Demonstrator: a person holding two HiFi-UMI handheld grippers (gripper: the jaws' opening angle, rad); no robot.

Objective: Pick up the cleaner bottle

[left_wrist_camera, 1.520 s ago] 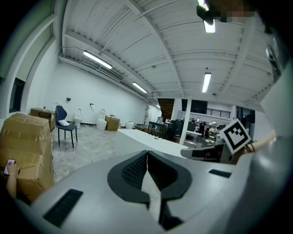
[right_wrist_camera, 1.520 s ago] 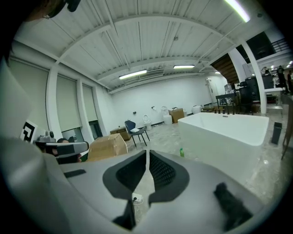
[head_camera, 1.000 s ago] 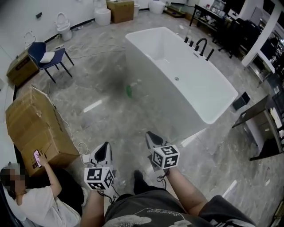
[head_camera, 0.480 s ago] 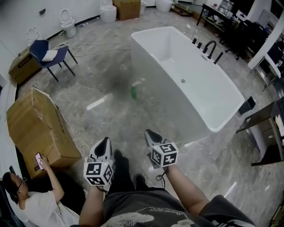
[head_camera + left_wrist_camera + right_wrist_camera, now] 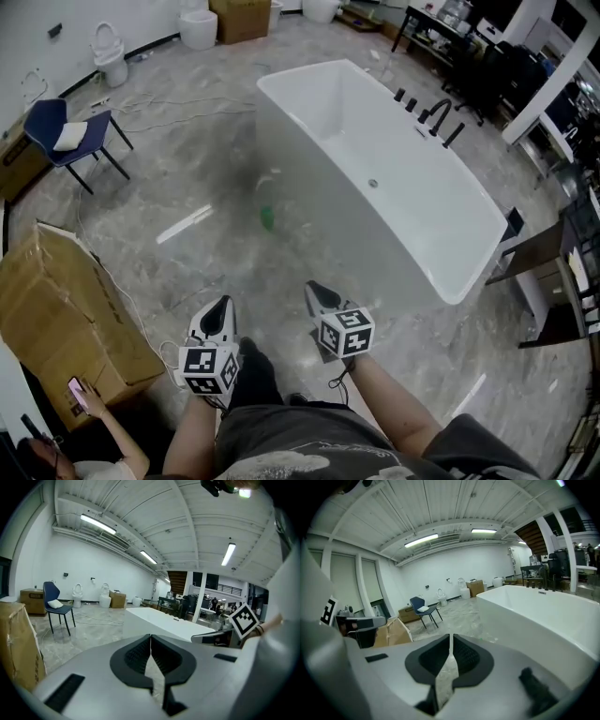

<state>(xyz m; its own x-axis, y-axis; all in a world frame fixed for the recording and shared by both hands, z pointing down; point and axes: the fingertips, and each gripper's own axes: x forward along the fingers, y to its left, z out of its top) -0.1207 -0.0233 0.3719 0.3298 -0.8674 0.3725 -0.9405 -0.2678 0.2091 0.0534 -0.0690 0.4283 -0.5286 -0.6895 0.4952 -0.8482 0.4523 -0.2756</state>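
The cleaner bottle, small and green, is on the grey marble floor beside the near wall of the white bathtub. Both grippers are held low in front of the person, well short of the bottle. My left gripper points up the head view toward the bottle, its jaws shut with nothing between them. My right gripper is beside it, also shut and empty. In the left gripper view the dark pads meet at their tips, and the right gripper view shows the same. I cannot pick out the bottle in either gripper view.
A large cardboard box stands at the left, with a seated person holding a phone below it. A blue chair, toilets and loose cables are farther back. Black taps stand on the tub's far rim.
The person has walked forward: the box and the seated person slid toward the lower left, and the bottle sits a little lower in view. Both grippers stayed shut.
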